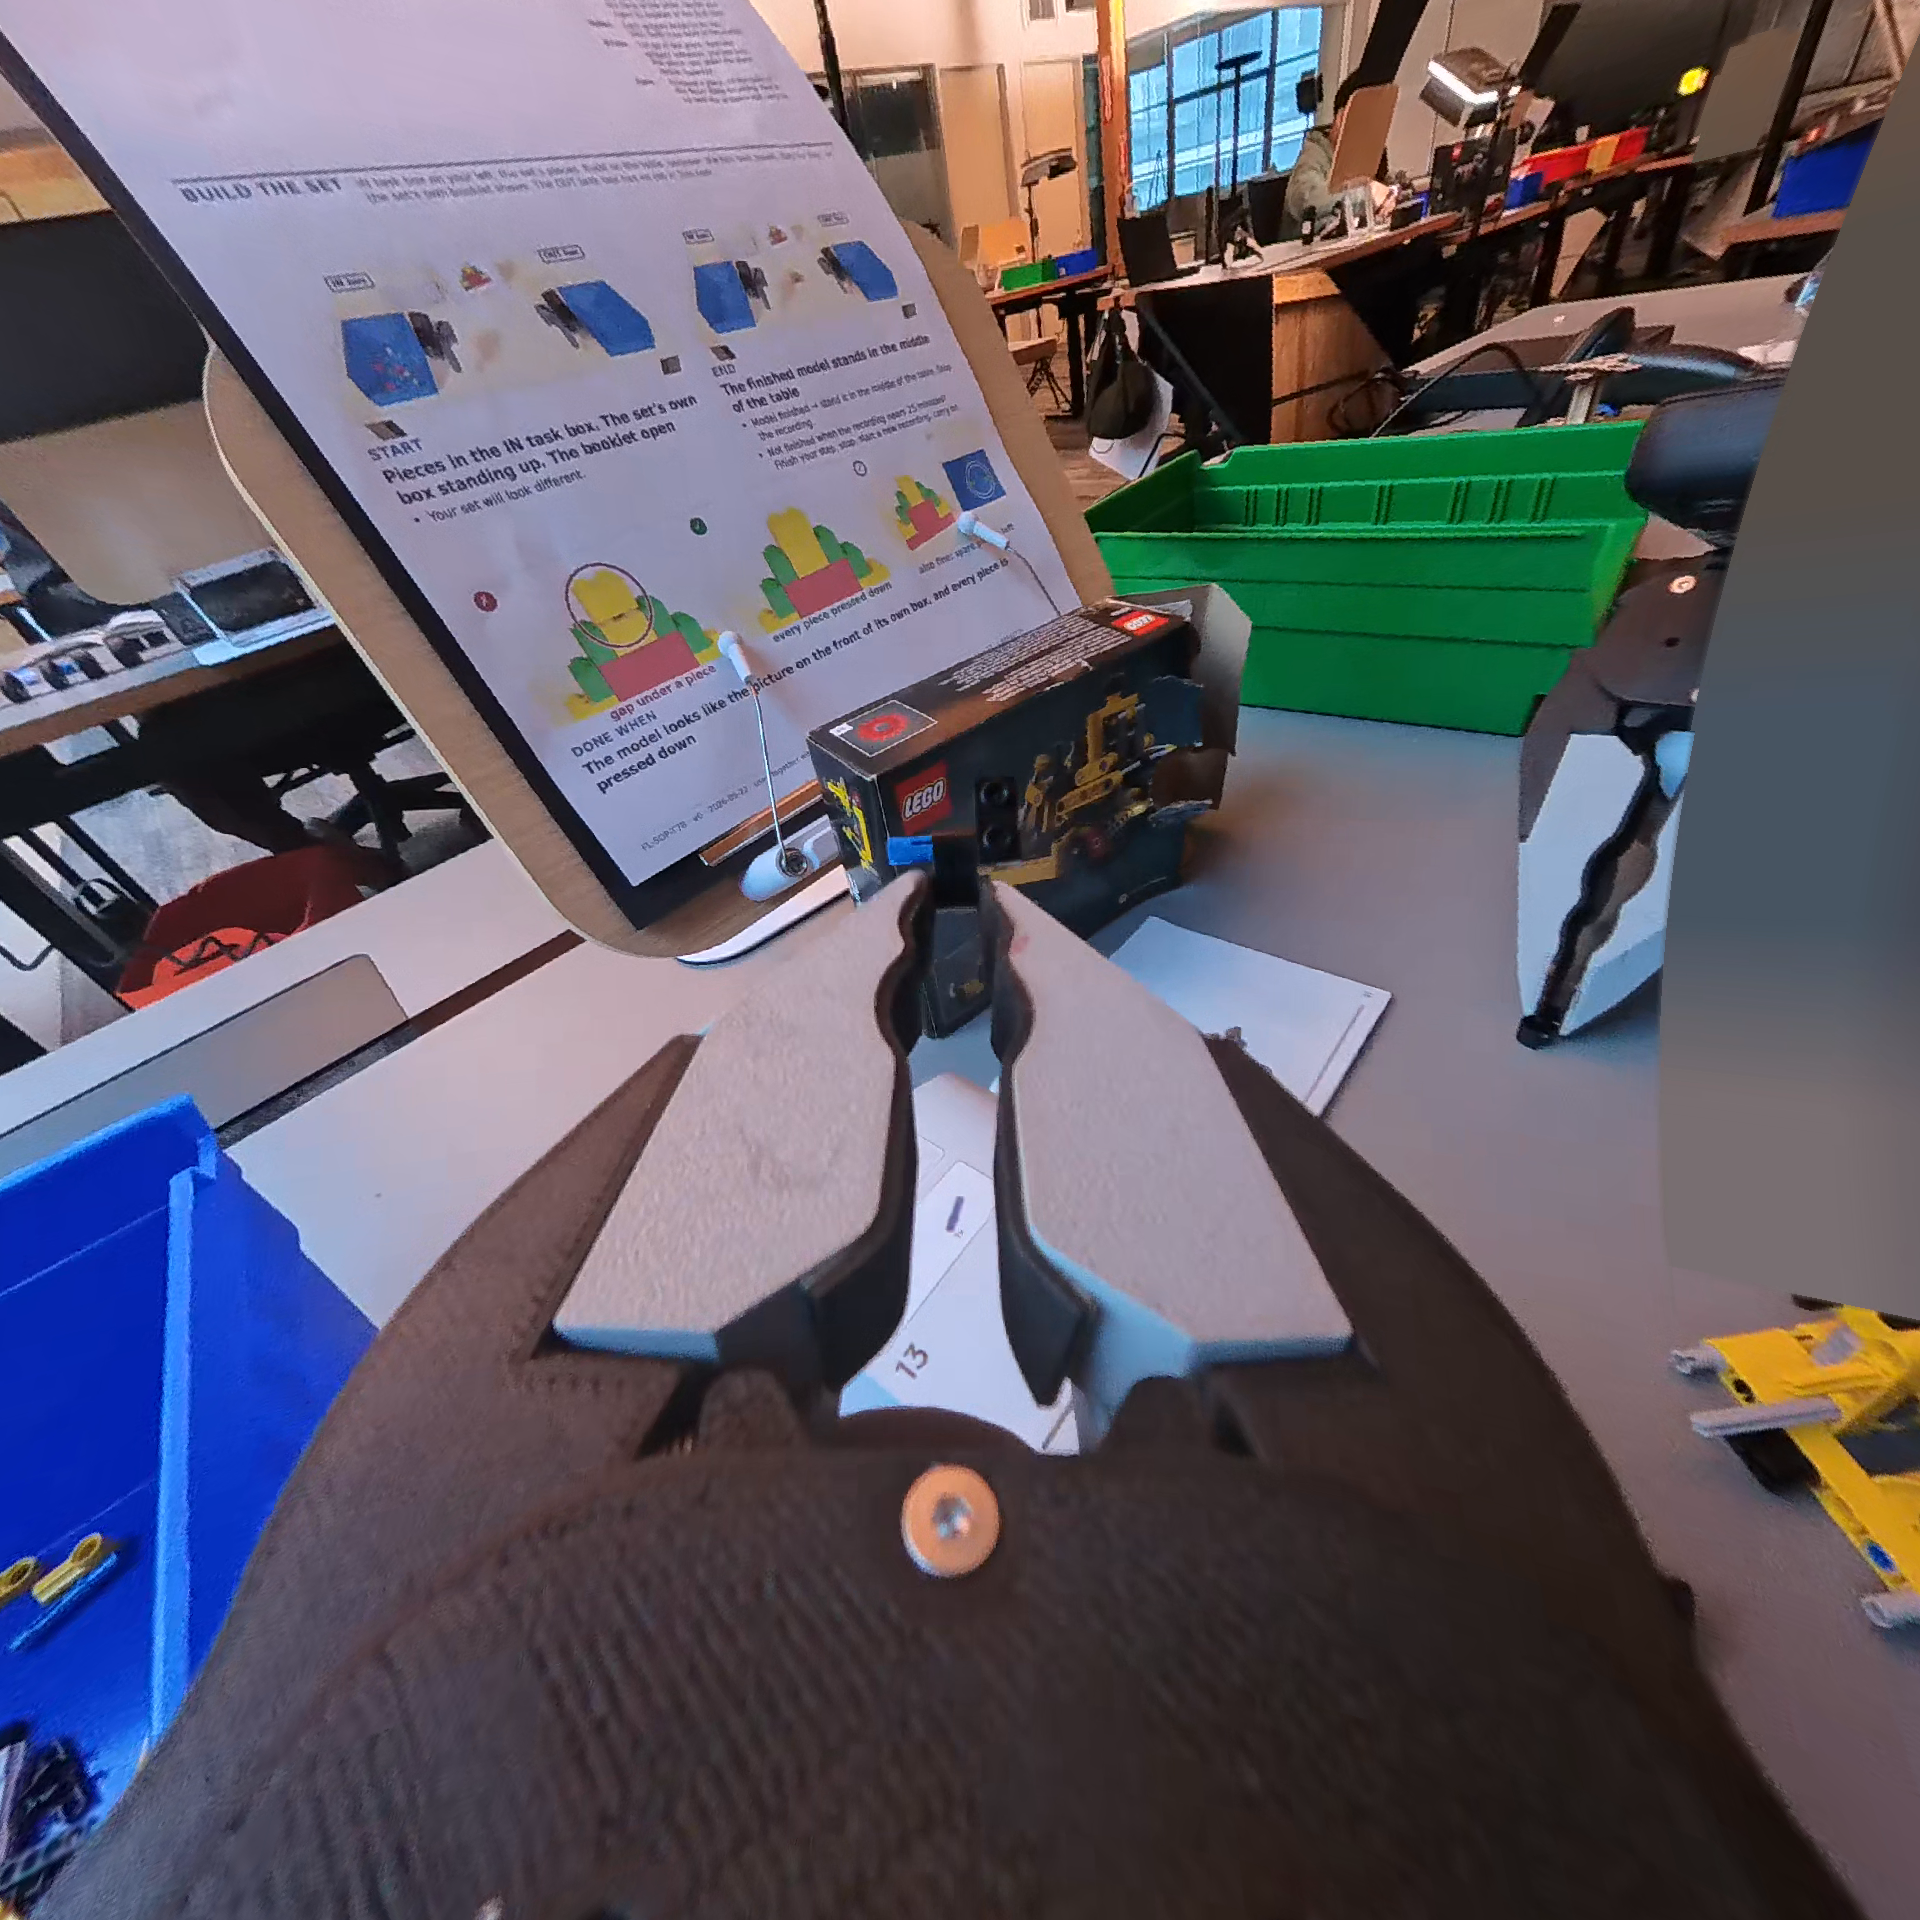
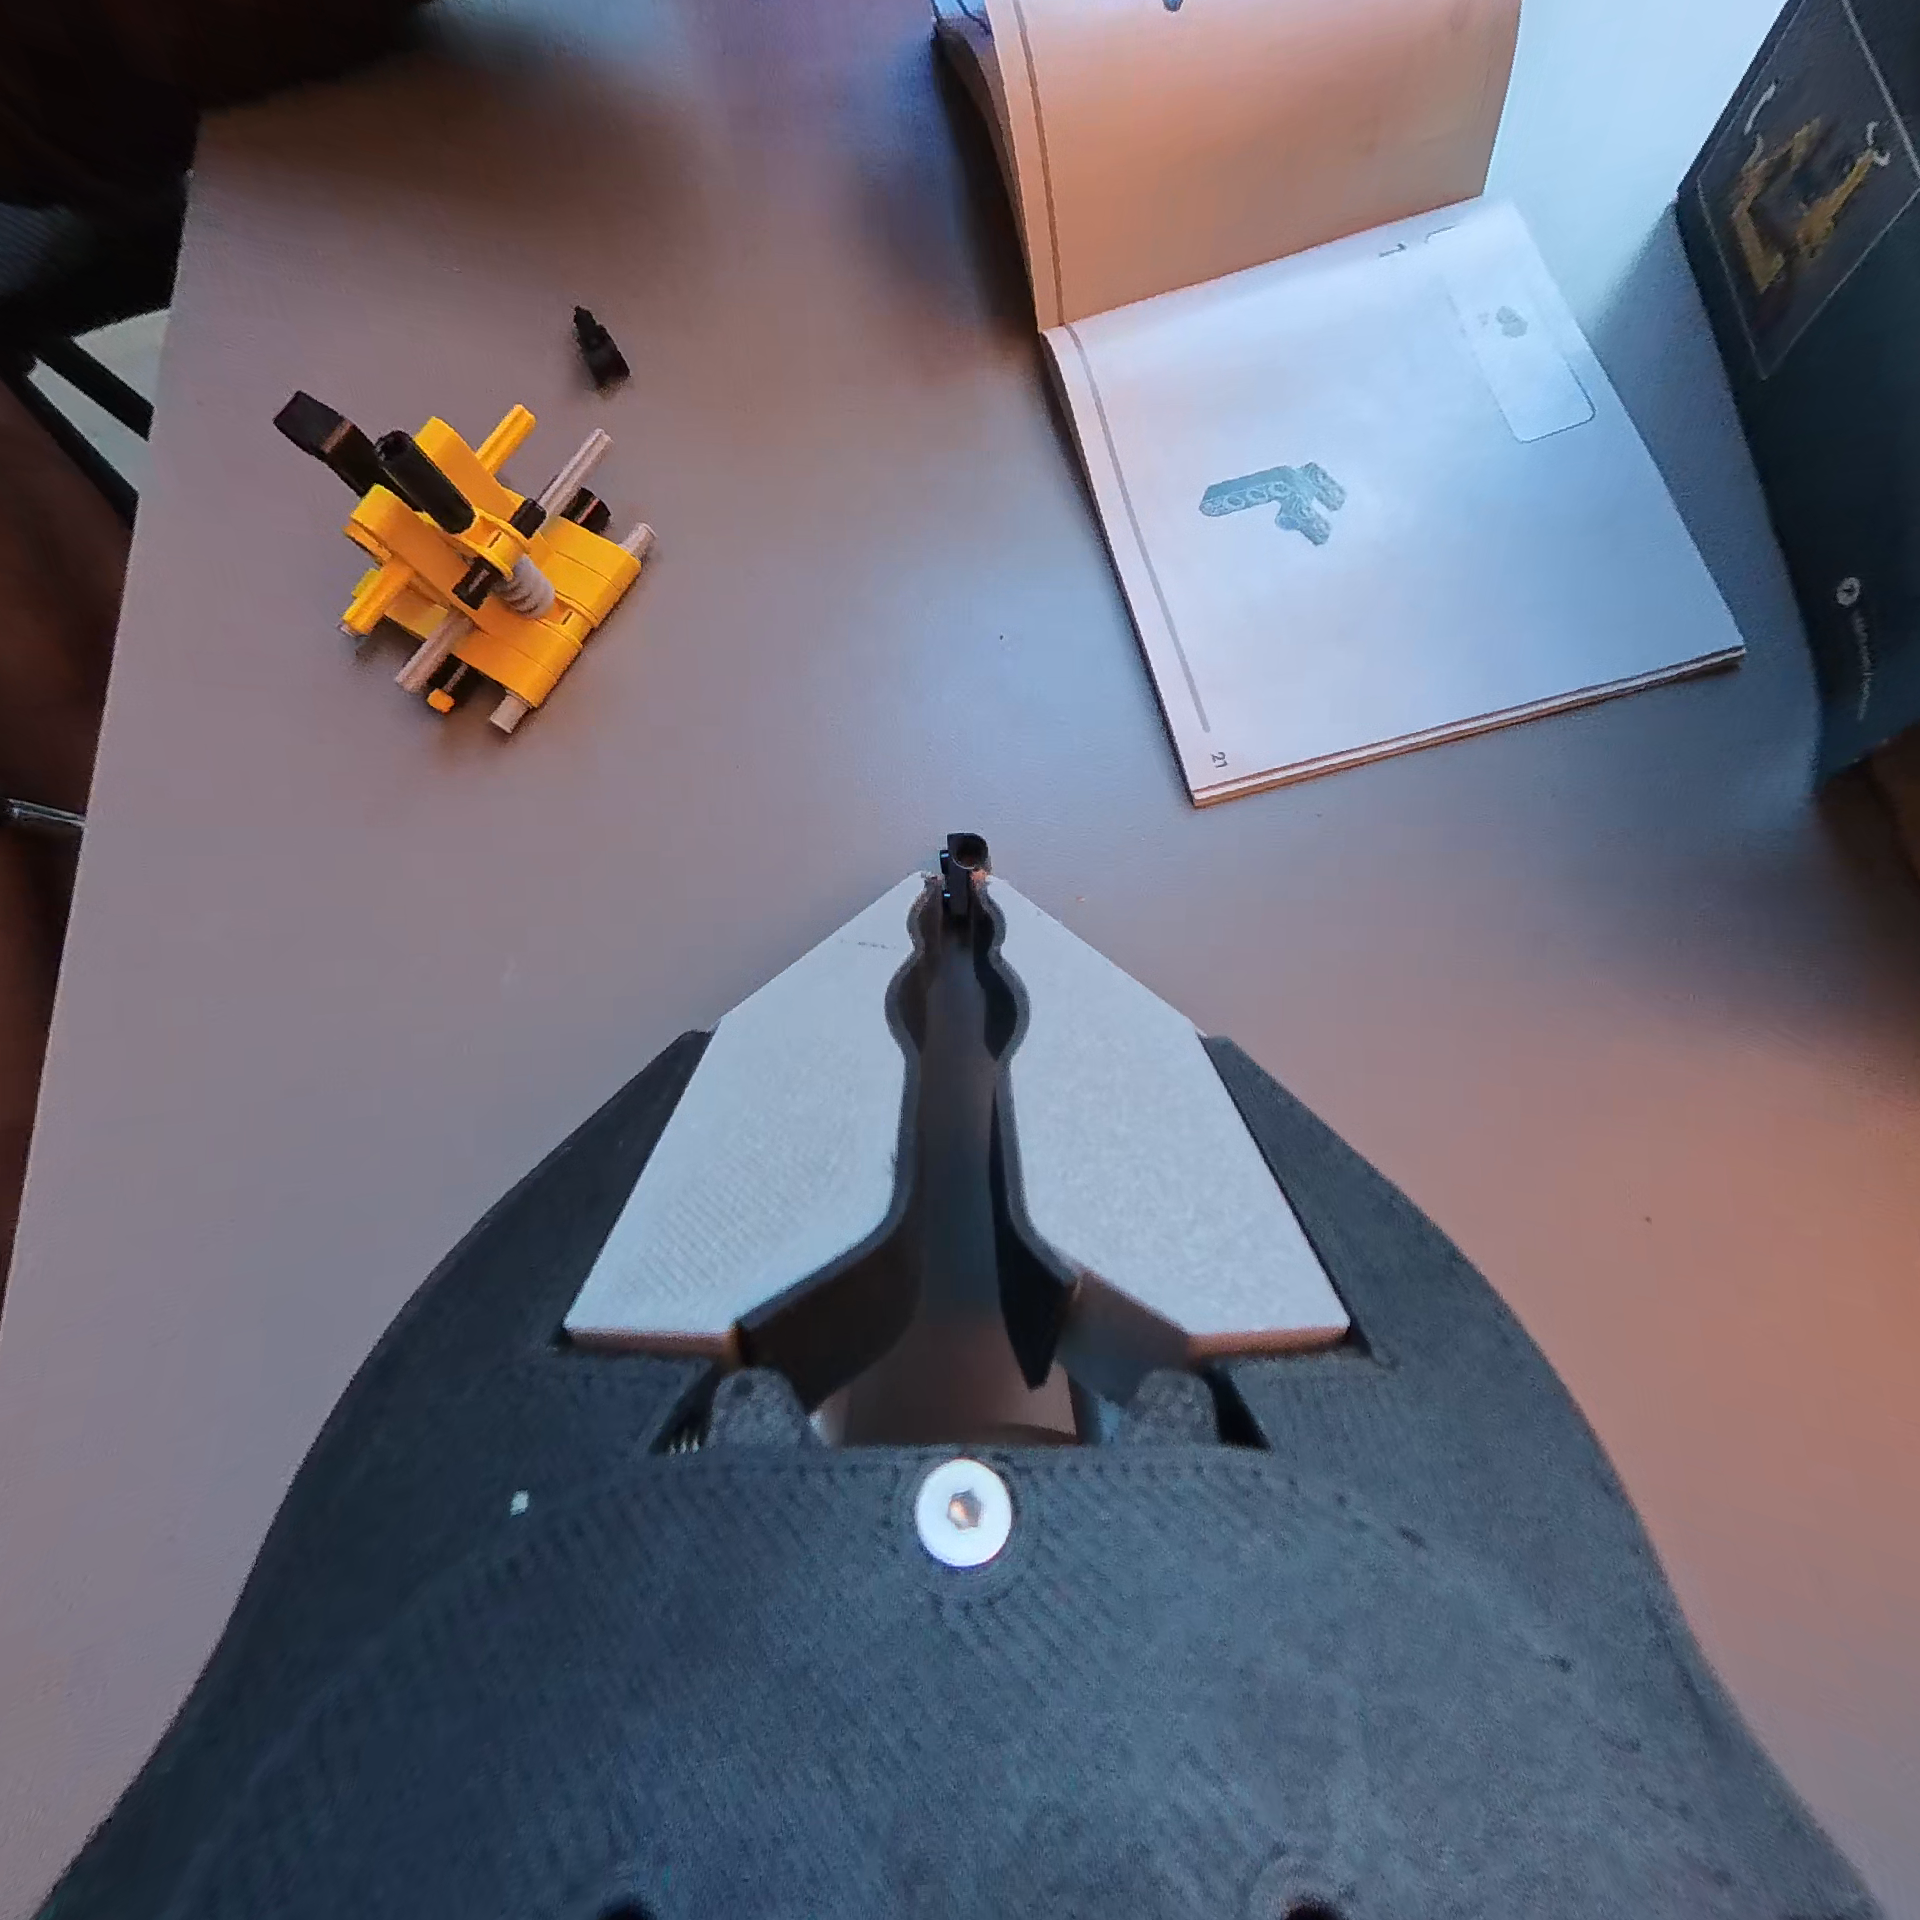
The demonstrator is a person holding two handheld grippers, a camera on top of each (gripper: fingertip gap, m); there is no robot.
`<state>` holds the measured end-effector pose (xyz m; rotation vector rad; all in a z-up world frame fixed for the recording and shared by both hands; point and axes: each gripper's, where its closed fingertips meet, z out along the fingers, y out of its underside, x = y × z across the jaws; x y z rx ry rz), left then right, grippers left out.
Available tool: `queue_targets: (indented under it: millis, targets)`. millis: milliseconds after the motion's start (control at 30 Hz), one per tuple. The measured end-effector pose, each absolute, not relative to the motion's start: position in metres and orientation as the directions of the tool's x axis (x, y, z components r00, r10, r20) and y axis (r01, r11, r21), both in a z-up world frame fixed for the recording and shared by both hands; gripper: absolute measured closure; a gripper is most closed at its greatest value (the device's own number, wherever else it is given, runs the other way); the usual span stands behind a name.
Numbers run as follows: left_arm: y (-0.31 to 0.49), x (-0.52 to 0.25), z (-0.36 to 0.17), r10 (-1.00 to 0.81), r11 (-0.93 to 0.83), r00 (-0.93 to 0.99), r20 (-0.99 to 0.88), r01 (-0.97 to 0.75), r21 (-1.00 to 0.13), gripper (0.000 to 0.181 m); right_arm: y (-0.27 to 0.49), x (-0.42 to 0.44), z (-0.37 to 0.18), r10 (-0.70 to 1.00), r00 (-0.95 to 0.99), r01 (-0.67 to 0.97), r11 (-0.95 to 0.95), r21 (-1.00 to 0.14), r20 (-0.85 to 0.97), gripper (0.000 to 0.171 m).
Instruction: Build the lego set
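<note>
Left gripper point(image 1: 954, 899): closed on a small black piece with a blue pin point(image 1: 940, 860), held above the grey table point(image 1: 1403, 904).
Right gripper point(image 2: 964, 883): clamped on a small black pin connector point(image 2: 964, 858), raised over the table.
Open instruction booklet point(image 2: 1392, 520): laid flat, ahead and to the right.
Yellow and black partly built model point(image 2: 473, 561): set on the table, well apart to the left.
Loose black piece point(image 2: 600, 348): lying near the model.
Dark set box point(image 1: 1023, 774): stood behind the booklet, beside a green bin point(image 1: 1382, 561).
Blue bin point(image 1: 125, 1403): placed at the table's left, pieces inside.
</note>
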<state>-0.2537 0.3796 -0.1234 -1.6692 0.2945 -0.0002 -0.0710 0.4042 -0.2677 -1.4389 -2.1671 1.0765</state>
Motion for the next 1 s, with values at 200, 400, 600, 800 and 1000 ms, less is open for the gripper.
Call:
queue_targets:
  millis: [200, 400, 600, 800, 1000]
  targets:
    - [0.377, -0.253, -0.119, -0.192, -0.070, 0.968, -0.164, -0.180, -0.981, 0.176, 0.404, -0.071, -0.268, 0.888, -0.437, 0.645, 0.201, -0.737, -0.140, 0.169]
    - [0.380, -0.244, -0.131, -0.238, -0.108, 0.956, -0.171, -0.201, -0.974, 0.176, 0.404, -0.071, -0.268, 0.889, -0.437, 0.645, 0.202, -0.737, -0.139, 0.169]
    - [0.382, -0.228, -0.142, -0.291, -0.113, 0.919, -0.266, -0.309, -0.944, 0.176, 0.404, -0.071, -0.268, 0.890, -0.435, 0.645, 0.201, -0.737, -0.138, 0.169]
    - [0.384, -0.208, -0.165, -0.375, -0.109, 0.830, -0.412, -0.481, -0.870, 0.176, 0.404, -0.071, -0.268, 0.890, -0.436, 0.644, 0.204, -0.737, -0.135, 0.169]
    - [0.384, -0.187, -0.190, -0.451, -0.111, 0.734, -0.508, -0.611, -0.784, 0.176, 0.402, -0.072, -0.267, 0.887, -0.452, 0.627, 0.237, -0.742, -0.099, 0.160]
